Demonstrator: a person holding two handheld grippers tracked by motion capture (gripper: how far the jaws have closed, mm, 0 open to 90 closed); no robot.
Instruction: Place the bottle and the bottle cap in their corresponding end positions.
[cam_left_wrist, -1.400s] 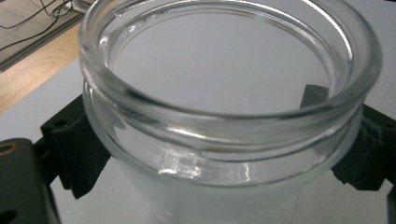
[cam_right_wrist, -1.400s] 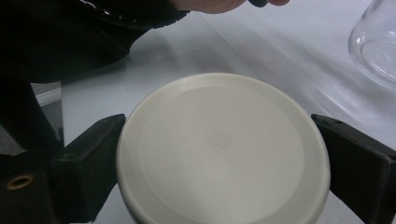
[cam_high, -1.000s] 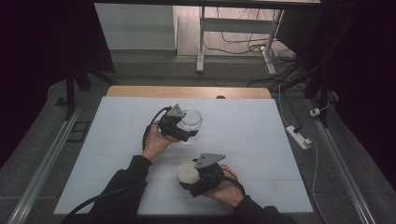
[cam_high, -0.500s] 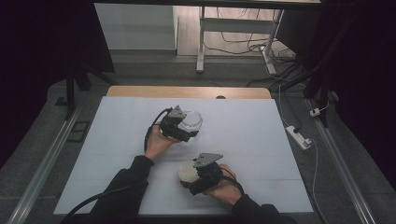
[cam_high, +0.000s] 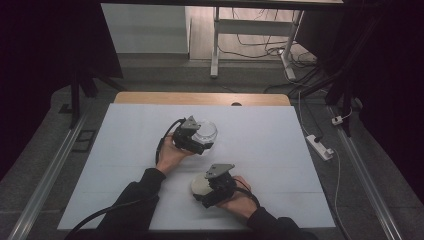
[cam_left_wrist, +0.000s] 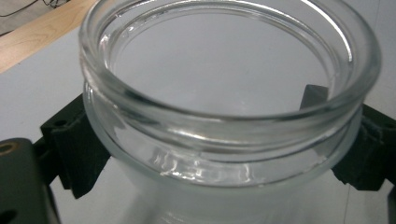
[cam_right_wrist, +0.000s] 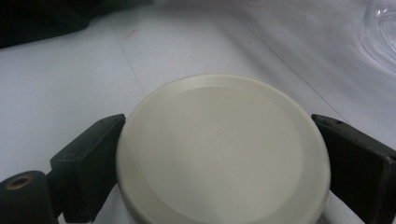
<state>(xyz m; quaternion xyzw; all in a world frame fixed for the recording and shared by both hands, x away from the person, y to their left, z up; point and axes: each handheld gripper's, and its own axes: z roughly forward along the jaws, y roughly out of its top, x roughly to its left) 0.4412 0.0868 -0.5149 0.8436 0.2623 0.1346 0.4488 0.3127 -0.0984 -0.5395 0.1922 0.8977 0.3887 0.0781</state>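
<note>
A: Left gripper (cam_high: 200, 137) clamped around the glass jar (cam_high: 204, 131), 1 finger (cam_left_wrist: 74, 149) on each side just under the rim. Jar near the middle of the white worktop (cam_high: 280, 150), mouth open and nothing inside.

B: Right gripper (cam_high: 207, 187) closed on the cream lid (cam_high: 201, 185), fingers (cam_right_wrist: 86, 163) pressed against opposite edges. Lid close to the front edge of the worktop, nearer the person than the jar, well apart from it. Held flat, top face up.

A: Looks like a capping job, then. Lid off, jar waiting.

B: Likely so. Best done by keeping the jar upright and steady in the left, no tilting, and bringing the lid across level.

A: Worth centring the lid over the mouth before lowering, so the edge does not catch on the thick glass rim.

B: And lowering straight down, flat, not 1 side first. If threaded, a gentle turn only once seated all round; cannot tell from here whether threaded or push-on.

A: Risk: smooth glass slipping in the fingers under a hard push. Light pressure, firm hold on the jar.
</note>
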